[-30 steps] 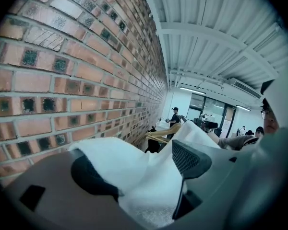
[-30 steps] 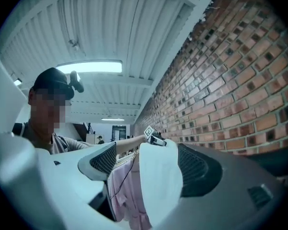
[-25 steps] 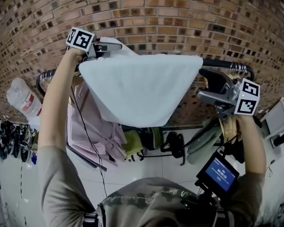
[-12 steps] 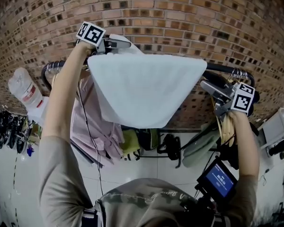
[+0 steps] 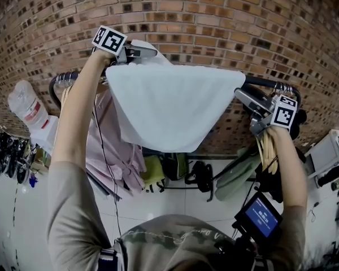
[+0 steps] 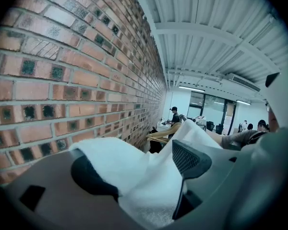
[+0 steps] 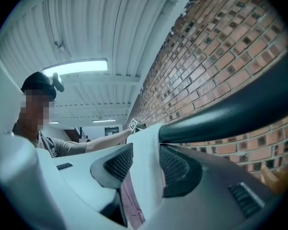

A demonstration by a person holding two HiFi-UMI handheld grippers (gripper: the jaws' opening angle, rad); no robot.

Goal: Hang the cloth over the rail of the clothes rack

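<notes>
cloth [image 5: 169, 106]: white, draped over rail [image 5: 265, 83]; head view shows it hanging to a blunt point
left gripper [image 6: 144, 164]: clamped on bunched corner, clear only in its own view
right gripper [image 7: 145, 164]: jaws just closing, own view shows cloth edge pinched beside rail

The cloth [image 5: 169, 109] is plain white and the rail [image 5: 263, 83] black. The brick wall [image 5: 214, 16] is red-brown with pale mortar. A pink garment [image 5: 116, 148] hangs near a yellow-green garment [image 5: 154, 171]. The left hand-held gripper [image 5: 152, 53] and right hand-held gripper [image 5: 241, 96] are grey, with black-and-white square markers.
</notes>
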